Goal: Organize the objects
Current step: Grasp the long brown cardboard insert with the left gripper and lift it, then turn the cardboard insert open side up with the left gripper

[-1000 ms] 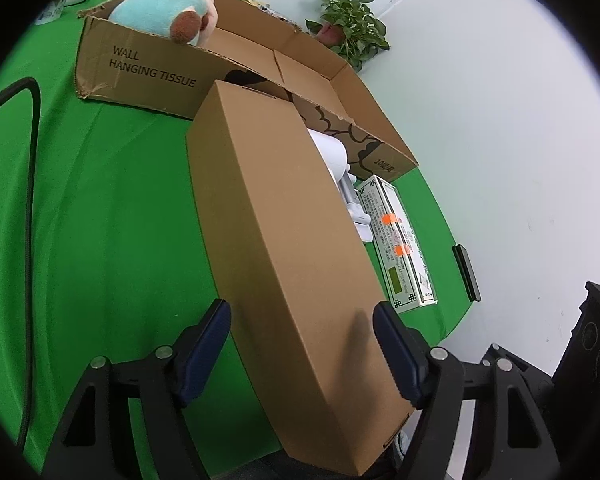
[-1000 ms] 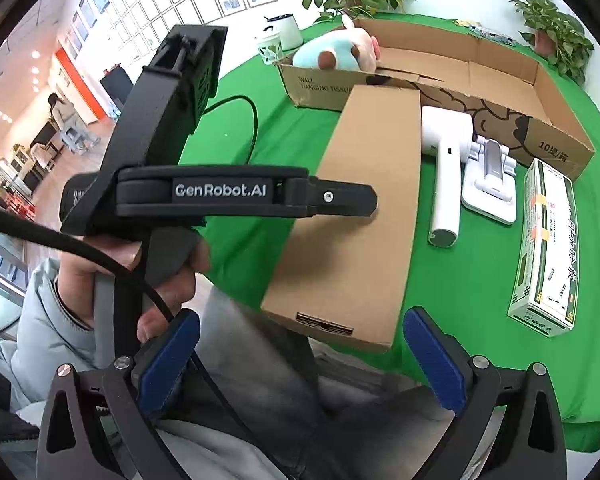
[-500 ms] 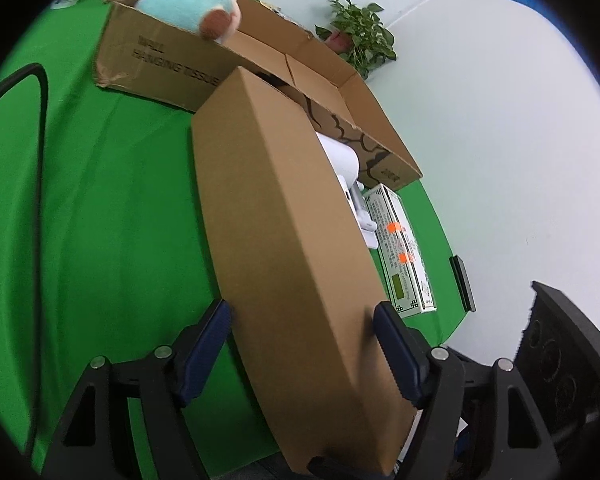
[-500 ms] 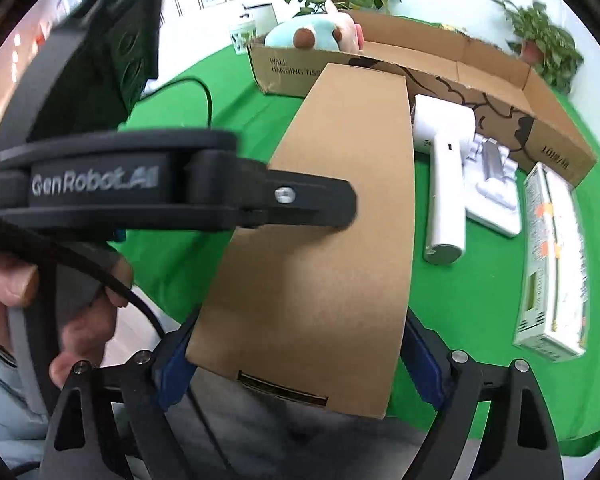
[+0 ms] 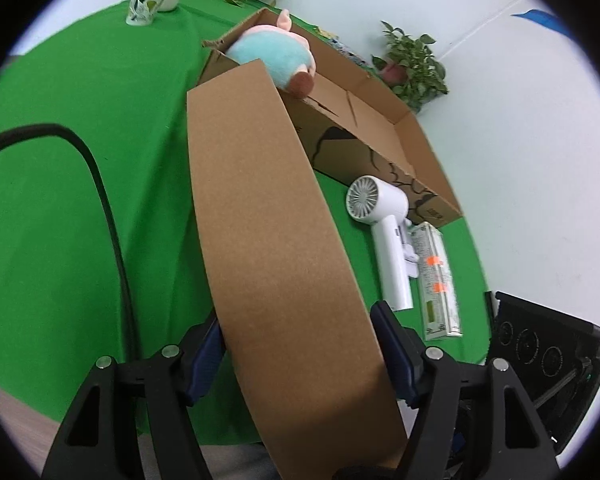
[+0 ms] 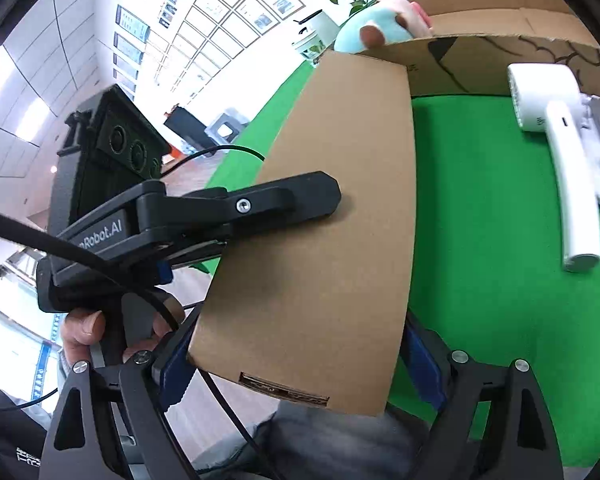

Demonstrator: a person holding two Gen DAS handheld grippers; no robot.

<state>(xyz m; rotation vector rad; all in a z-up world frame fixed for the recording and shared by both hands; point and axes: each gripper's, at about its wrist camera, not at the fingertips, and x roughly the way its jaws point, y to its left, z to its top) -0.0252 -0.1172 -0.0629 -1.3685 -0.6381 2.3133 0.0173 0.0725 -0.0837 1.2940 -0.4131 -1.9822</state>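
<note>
long carton [image 5: 276, 240] between both my grippers, long axis running away toward the open box [image 5: 364, 108] | left gripper [image 5: 300, 344] jaws just closed in, clamped on its sides mid-length | right gripper [image 6: 296, 354] jaws straddle the near end, contact unclear | near end off the worktop [image 5: 80, 160], overhanging its edge

long box [image 5: 276, 240]: matt cardboard | tablecloth [image 5: 80, 160]: green cloth | dryer [image 5: 384, 232]: smooth plastic

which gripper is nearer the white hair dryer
Right. The right gripper straddles the near end of the long brown box, on the side where the hair dryer lies. The left gripper clamps the same box from its far side.
</note>
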